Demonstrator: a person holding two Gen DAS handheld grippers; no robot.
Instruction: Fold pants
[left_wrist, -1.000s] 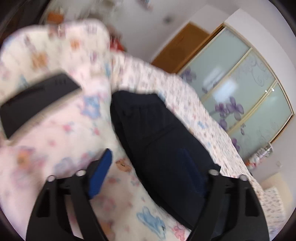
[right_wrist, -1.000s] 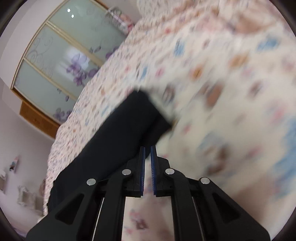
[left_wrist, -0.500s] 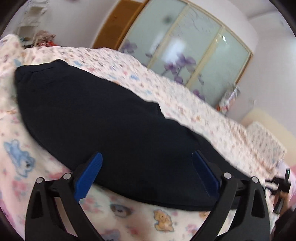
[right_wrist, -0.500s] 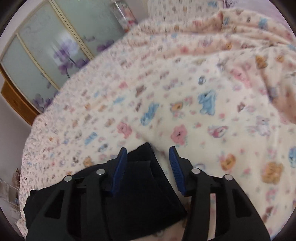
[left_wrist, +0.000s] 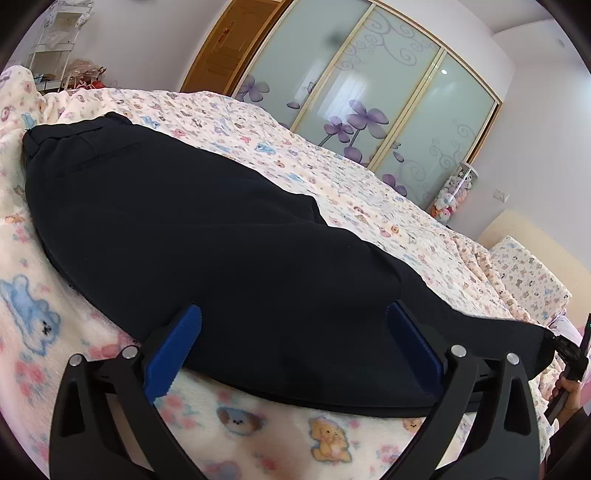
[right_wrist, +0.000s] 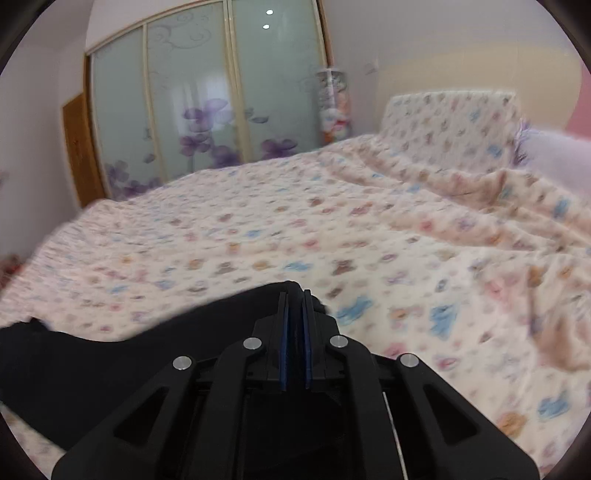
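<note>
Black fabric pants lie lengthwise on the bed's cream teddy-bear-print blanket. The right gripper has its blue-padded fingers pinched onto the pants' far end, probably to carry it over for a fold. The left gripper hovers wide apart over the pants' near edge, holding nothing.

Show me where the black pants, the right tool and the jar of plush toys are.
black pants (left_wrist: 207, 236), left wrist view, middle of cloth
right tool (right_wrist: 294, 299), right wrist view, between fingertips
jar of plush toys (left_wrist: 452, 194), left wrist view, its side
</note>
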